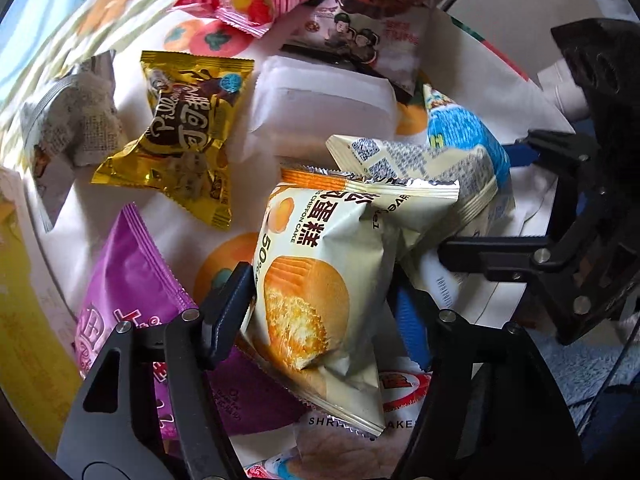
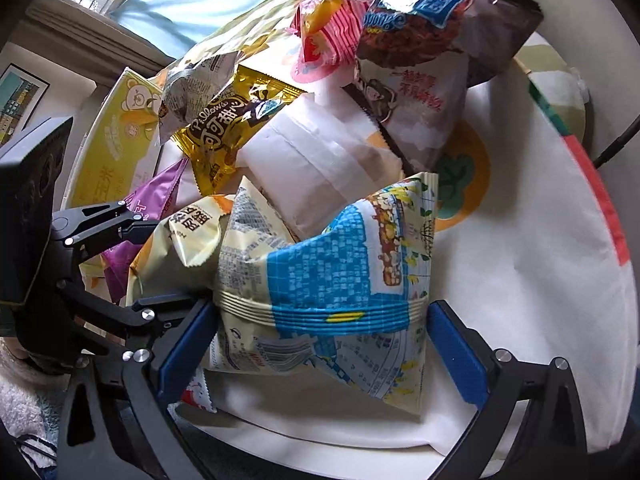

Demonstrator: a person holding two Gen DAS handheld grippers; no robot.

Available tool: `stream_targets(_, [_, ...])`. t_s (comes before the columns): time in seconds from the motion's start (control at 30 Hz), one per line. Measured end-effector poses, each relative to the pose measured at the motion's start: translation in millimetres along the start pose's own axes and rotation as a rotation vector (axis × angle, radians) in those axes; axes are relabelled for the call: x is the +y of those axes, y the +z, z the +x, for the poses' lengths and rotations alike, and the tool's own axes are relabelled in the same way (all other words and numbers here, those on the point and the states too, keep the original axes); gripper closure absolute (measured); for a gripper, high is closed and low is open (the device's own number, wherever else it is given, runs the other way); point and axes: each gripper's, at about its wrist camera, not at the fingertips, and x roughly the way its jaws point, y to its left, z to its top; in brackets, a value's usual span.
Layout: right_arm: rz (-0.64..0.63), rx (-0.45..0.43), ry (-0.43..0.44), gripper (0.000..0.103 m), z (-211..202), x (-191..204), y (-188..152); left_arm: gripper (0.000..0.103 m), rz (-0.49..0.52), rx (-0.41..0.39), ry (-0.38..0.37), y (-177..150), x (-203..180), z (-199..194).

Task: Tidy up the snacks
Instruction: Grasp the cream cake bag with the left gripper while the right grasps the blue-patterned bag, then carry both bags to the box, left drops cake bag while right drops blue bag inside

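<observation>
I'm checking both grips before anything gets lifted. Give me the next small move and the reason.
Probably close the right gripper a little further: its blue pads flank the blue-and-cream packet, the right one clearly short of it. The left gripper already brackets the chiffon cake packet, which overlaps it, so lifting now may drag both.

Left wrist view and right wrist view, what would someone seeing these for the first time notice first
A jumble of bright snack packets covers the round table. In the left wrist view the left claw brackets a cream chiffon cake packet, a gold packet behind it. In the right wrist view the right claw straddles a blue and cream packet at the near edge.
</observation>
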Motion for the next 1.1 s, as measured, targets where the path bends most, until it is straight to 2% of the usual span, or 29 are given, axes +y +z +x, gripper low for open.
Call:
stream_targets(0.23, [-0.001,0.015,0.042,0.001,11,5,0,0.039,-0.034,-0.031,0.000,0,15,-14])
stream_targets(0.3, [-0.015,0.009,0.039,0.014,9,7,-1,0.039,-0.044,-0.042,0.002,0,17,-20])
stream_targets(0.43, [-0.021,-0.010,0.039,0.029,2,5,-4,0.039,-0.057,-0.063,0.013,4,11,-27])
stream_targets(0.77, [-0.037,-0.093,0.002,0.030,-40,5,-16,0.039,-0.086,-0.144,0.043,5,-20,-57])
stream_targets(1.1, [-0.119,-0.194,-0.042,0.030,-99,11,-15,0.039,-0.151,-0.316,0.100,5,-46,-121])
